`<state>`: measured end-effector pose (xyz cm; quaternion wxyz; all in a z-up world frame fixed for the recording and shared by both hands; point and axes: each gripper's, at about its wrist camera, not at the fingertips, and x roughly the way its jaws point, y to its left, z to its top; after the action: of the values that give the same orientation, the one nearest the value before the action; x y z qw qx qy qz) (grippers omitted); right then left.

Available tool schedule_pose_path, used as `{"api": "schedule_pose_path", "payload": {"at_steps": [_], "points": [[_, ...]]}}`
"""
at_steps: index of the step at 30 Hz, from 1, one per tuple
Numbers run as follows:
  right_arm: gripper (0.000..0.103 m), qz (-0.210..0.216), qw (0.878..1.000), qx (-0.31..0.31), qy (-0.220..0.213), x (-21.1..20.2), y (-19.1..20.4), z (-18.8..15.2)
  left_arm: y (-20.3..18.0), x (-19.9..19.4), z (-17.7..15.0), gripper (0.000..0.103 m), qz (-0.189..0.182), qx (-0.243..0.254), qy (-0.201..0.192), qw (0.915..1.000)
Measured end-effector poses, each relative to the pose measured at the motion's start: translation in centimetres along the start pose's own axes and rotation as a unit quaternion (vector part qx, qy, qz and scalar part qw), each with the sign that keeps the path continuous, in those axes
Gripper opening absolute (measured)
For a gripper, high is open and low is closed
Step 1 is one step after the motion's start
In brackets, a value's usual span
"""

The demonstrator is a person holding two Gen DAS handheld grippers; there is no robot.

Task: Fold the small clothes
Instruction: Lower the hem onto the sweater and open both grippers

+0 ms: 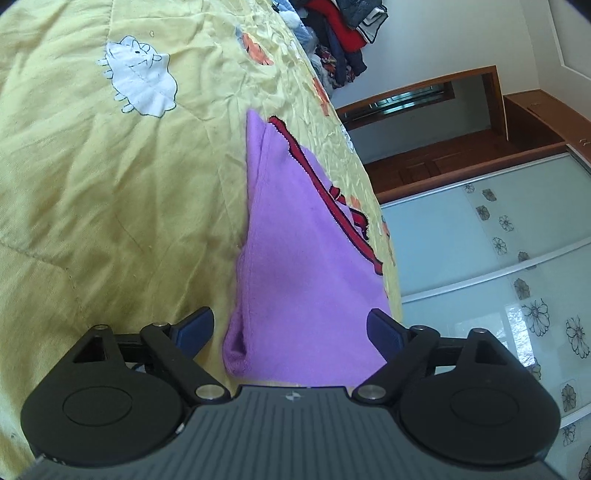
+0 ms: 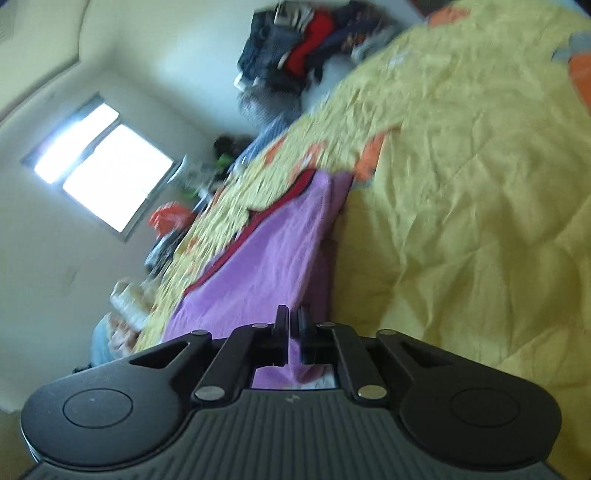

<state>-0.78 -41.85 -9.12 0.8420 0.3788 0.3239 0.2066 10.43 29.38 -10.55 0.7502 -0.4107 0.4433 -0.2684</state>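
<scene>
Small purple knit garment with red scalloped trim (image 1: 291, 258) lies flat on the yellow quilted bedspread with animal patches (image 1: 92, 221), near the bed's right edge in the left wrist view.

Left gripper (image 1: 290, 328): fingers spread wide, one on each side of the garment's near corner, not pressing it. Nothing held.

Right gripper (image 2: 293, 334): fingers pressed together, a strip of the purple cloth (image 2: 273, 266) showing between them at the near hem, so it reads as pinching the garment edge. View is motion-blurred, so how deep the bite goes I can't tell.

Step in hand, my read: both grippers taking the near hem before a fold away toward the red trim.
- Left one should close on the corner, catching both layers, not the bedspread underneath.
- Match the depth of bite on both sides, else the fold line skews.
- Lift just clear of the bed, carry level, lay the hem onto the far edge and release both together.
- Risk: knit is soft and stretchy, so a one-sided pull drags the whole piece.

Containers: none in view. Loose heap of dark and red clothes (image 1: 343, 33) at the far end of the bed, in no bin or basket.
</scene>
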Motion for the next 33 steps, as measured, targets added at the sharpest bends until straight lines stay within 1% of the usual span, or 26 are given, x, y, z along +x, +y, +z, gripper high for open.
{"api": "schedule_pose_path", "payload": {"at_steps": [1,3,4,5,6,7,8,10,11,12,14,16,18,20,22,24,25,26,27,28,29,30,31,33], "points": [[0.007,-0.003,1.0,-0.005,0.001,0.1,-0.1,0.1,-0.2,0.1,-0.1,0.086,0.003,0.004,0.003,1.0],[0.007,-0.002,1.0,-0.01,0.001,0.3,-0.4,0.0,-0.5,0.4,-0.2,0.078,0.016,0.014,0.009,0.9997],[0.007,-0.002,1.0,-0.014,0.002,0.5,-0.4,-0.1,-0.6,0.6,-0.2,0.073,0.025,0.016,0.015,0.9994],[0.007,-0.009,1.0,-0.019,0.004,0.6,-0.4,-0.2,-0.8,0.8,-0.3,0.059,0.031,0.024,0.019,0.999],[0.007,-0.014,1.0,-0.026,0.007,0.8,-0.2,-0.4,-1.0,1.0,-0.3,0.049,0.04,0.033,0.024,0.9984],[0.007,-0.02,0.999,-0.04,0.007,0.9,0.1,-0.5,-1.0,1.4,-0.4,0.024,0.055,0.038,0.034,0.9971],[0.005,-0.037,0.998,-0.057,0.004,1.1,0.6,-0.8,-0.9,1.7,-0.5,0.003,0.069,0.039,0.041,0.996],[0.003,-0.068,0.995,-0.073,0.006,1.6,1.5,-1.2,-1.0,2.1,-0.7,0.005,0.082,0.061,0.046,0.9938],[0.003,-0.073,0.995,-0.073,0.002,1.6,1.9,-1.5,-1.3,2.0,-0.7,0.005,0.087,0.069,0.046,0.9927],[0.003,-0.059,0.996,-0.07,-0.006,1.2,2.2,-1.6,-1.6,1.9,-0.5,0.005,0.087,0.074,0.045,0.9925],[0.002,-0.019,0.998,-0.061,-0.027,-0.2,3.4,-1.5,-2.4,1.2,-0.2,0.005,0.078,0.095,0.045,0.9914],[0.002,0.013,0.997,-0.059,-0.048,-1.8,4.7,-1.2,-3.1,0.6,0.2,0.004,0.079,0.112,0.05,0.9893],[0.002,0.024,0.996,-0.065,-0.056,-2.8,5.8,-0.8,-3.5,0.3,0.3,0.004,0.091,0.124,0.054,0.9866],[0.002,0.019,0.996,-0.07,-0.057,-3.4,5.8,-0.9,-3.1,0.3,0.1,0.003,0.1,0.128,0.067,0.9843],[0.002,-0.006,0.997,-0.062,-0.049,-3.5,4.8,-1.5,-2.1,0.3,-0.3,0.003,0.111,0.127,0.077,0.9827],[0.002,-0.043,0.997,-0.065,-0.024,-3.0,3.4,-2.4,-0.7,0.0,-0.7,0.003,0.113,0.117,0.082,0.9833],[0.005,-0.064,0.996,-0.056,-0.016,-2.7,2.6,-2.7,-0.3,-0.1,-0.7,0.004,0.107,0.108,0.082,0.985],[0.006,-0.068,0.997,-0.038,-0.001,-2.5,1.8,-2.8,-0.3,-0.4,-0.7,0.004,0.11,0.113,0.081,0.9842],[0.01,-0.086,0.996,-0.038,0.006,-2.4,1.5,-2.7,-0.7,-0.6,-0.7,0.004,0.118,0.121,0.081,0.9823],[0.018,-0.128,0.99,-0.055,-0.005,-2.6,1.8,-2.4,-1.1,-1.0,-0.5,0.002,0.123,0.13,0.084,0.9803],[0.019,-0.156,0.985,-0.068,-0.021,-3.1,2.4,-2.2,-1.9,-1.5,-0.4,0.001,0.135,0.15,0.083,0.9759],[0.019,-0.161,0.983,-0.084,-0.032,-3.5,3.2,-1.7,-3.0,-2.1,-0.1,0.0,0.164,0.177,0.072,0.9678],[0.02,-0.158,0.982,-0.094,-0.043,-3.7,4.1,-1.2,-3.9,-2.8,0.2,0.0,0.175,0.191,0.059,0.9639],[0.022,-0.139,0.982,-0.109,-0.06,-3.2,5.7,0.3,-6.2,-3.6,0.9,0.0,0.157,0.213,0.032,0.9638]]}}
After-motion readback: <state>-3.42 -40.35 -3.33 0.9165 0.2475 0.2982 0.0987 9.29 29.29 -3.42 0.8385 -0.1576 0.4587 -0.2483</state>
